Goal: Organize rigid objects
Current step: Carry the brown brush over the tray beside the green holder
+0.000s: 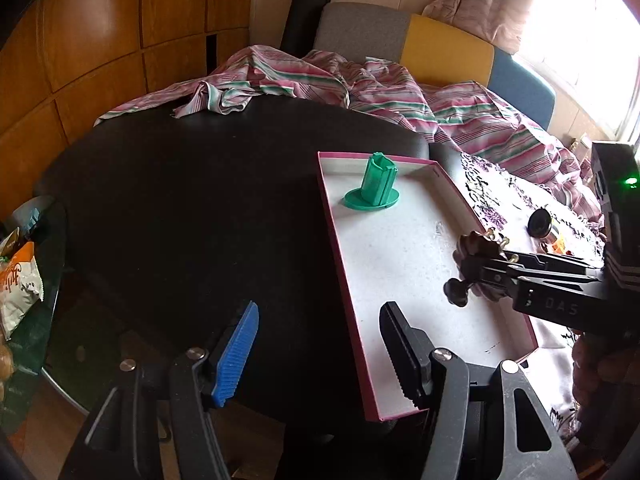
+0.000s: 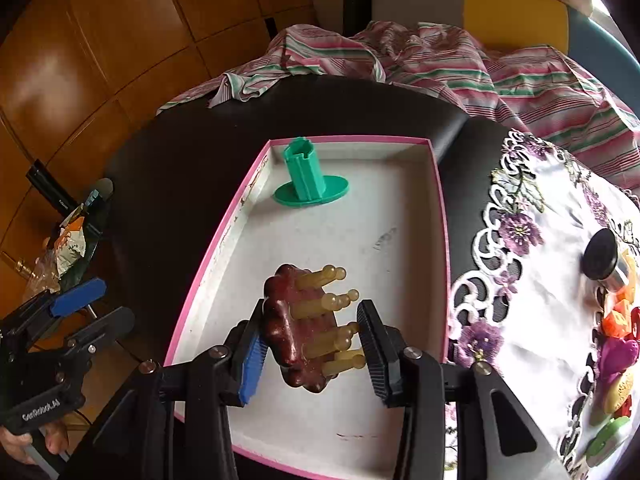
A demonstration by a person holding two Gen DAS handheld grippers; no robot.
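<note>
Pegged massager (image 2: 308,328), dark red glossy body with yellowish knobbed prongs, is hanging over the pink-rimmed box lid (image 2: 443,240), pinched across its body by the right tool (image 2: 310,346); likely stiff, light, slick, so gripping the body beats the prongs. Left tool (image 1: 318,356) is sitting spread, empty, at the lid's near edge. Green spool holder (image 2: 308,180) is occupying the far corner, while toys (image 2: 618,344) and a black-capped tin (image 2: 600,254) are waiting on the embroidered cloth (image 2: 532,280) covering the surface.

White lettering "GenRobot.AI" is printed on the black left gripper (image 2: 92,304) body; "DAS" is embossed on the black right gripper (image 1: 480,268) finger.
</note>
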